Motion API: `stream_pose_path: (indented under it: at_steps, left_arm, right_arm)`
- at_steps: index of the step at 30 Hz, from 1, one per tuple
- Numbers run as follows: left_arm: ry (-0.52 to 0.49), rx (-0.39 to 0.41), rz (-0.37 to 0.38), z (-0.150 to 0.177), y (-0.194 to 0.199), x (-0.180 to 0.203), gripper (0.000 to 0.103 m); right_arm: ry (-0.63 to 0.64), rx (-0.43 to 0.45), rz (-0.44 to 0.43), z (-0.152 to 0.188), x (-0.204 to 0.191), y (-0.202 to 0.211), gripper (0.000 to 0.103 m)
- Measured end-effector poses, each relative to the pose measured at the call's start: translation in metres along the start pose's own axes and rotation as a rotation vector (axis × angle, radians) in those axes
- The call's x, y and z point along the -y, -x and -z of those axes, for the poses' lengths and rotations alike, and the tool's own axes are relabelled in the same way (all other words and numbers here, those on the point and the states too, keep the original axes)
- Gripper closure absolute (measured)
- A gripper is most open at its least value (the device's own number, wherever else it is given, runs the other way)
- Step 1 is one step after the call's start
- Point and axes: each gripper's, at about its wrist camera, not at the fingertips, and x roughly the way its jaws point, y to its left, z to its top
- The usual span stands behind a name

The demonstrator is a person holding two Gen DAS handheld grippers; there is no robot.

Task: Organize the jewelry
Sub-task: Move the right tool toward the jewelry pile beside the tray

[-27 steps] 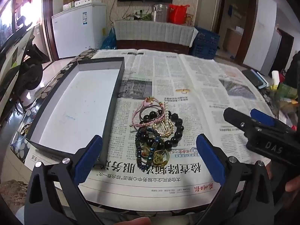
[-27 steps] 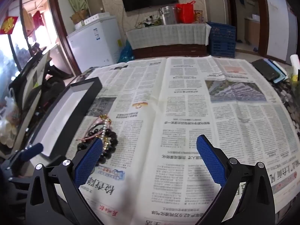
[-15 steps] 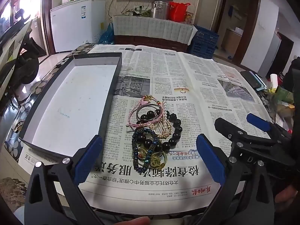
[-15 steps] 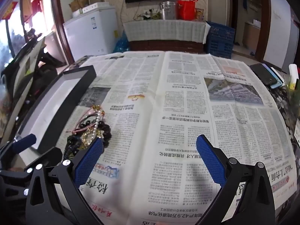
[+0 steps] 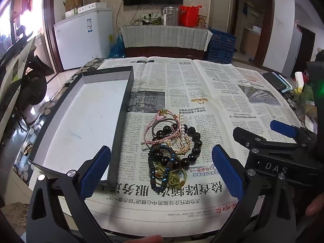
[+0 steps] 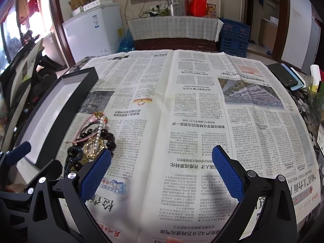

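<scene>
A tangled pile of jewelry [image 5: 172, 147] lies on the newspaper [image 5: 202, 93]: dark bead bracelets, a pink cord, a pearl strand and a gold chain. A shallow grey box [image 5: 121, 121] with dark walls stands just left of it. My left gripper [image 5: 161, 151] is open, hovering over the near end of the pile, its blue pads apart on either side. My right gripper [image 6: 162, 150] is open over bare newspaper, with the jewelry pile [image 6: 91, 139] beside its left finger and the box [image 6: 66, 109] beyond. It also shows as the right gripper [image 5: 263, 130] in the left wrist view.
Phones [image 6: 285, 77] and a white bottle [image 6: 314, 75] sit at the table's far right edge. The table's front edge runs just under both grippers. A person's hand [image 5: 316, 202] holds the right gripper's handle. A white freezer and a covered sideboard stand behind the table.
Both views shifted a little as the hands steadied. The jewelry and the box stayed put, and both grippers stayed open.
</scene>
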Motion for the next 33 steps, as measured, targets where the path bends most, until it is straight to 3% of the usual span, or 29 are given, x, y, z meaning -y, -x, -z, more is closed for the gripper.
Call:
stream_pose_path:
  at_steps: [16, 29, 33]
  left_arm:
    - [0.058, -0.088, 0.085, 0.004, -0.013, -0.001, 0.005]
    - [0.059, -0.103, 0.126, 0.005, -0.015, 0.002, 0.005]
    - [0.042, -0.076, 0.124, 0.003, -0.012, 0.003, 0.005]
  right_arm:
    - [0.001, 0.0, 0.019, 0.0, 0.002, -0.001, 0.002]
    - [-0.013, -0.007, 0.013, -0.001, 0.005, -0.002, 0.002]
    - [-0.012, 0.031, -0.014, -0.002, 0.004, 0.0, 0.003]
